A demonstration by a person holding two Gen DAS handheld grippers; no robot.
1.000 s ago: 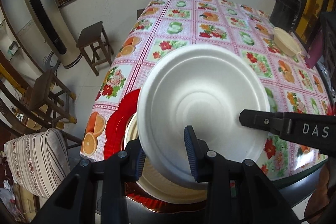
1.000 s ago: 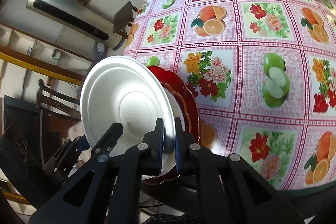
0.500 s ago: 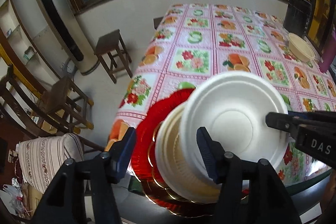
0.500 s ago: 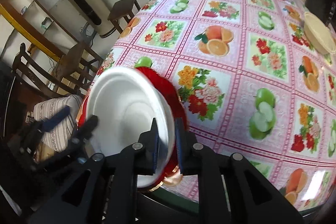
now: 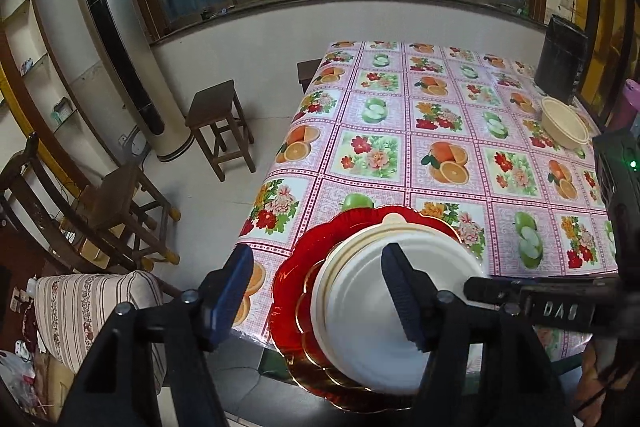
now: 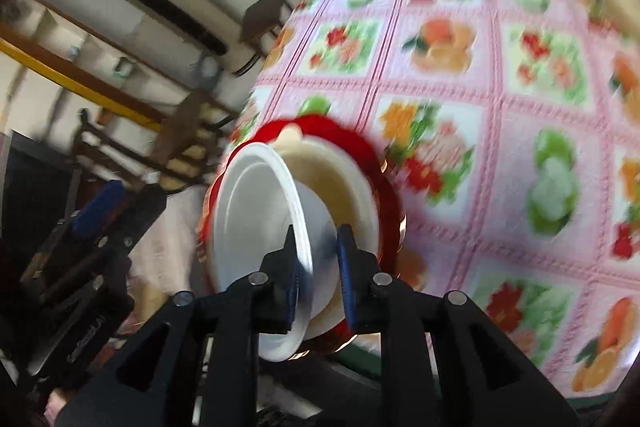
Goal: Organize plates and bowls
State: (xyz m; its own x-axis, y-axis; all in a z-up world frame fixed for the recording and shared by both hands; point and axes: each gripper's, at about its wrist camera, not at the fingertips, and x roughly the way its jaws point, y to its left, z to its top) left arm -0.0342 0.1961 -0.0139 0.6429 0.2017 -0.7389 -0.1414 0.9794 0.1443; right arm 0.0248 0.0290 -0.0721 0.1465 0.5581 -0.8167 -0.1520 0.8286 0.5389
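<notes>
Plates and bowls stacking: white bowl (image 6: 256,227) nesting into cream bowl (image 6: 344,183), rim between right claw (image 6: 318,263) pads, narrowly parted. Left claw (image 5: 320,291) gaping wide, empty, beside stack. Next, probably freeing rim, then fetching far bowl (image 5: 564,123).

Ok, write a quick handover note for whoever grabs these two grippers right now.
Left gripper: open, holding nothing, jaws wide above the stack.
Right gripper: jaws straddle the rim of the white bowl with a gap showing; the view is blurred, so grip is uncertain.
Stack at the table's near corner: red plate at the bottom, cream bowl on it, white bowl on top.
Second cream bowl sits alone at the far right of the table.
Done: white bowl is on the stack.
Left: free the right gripper, then deal with the far bowl.
</notes>
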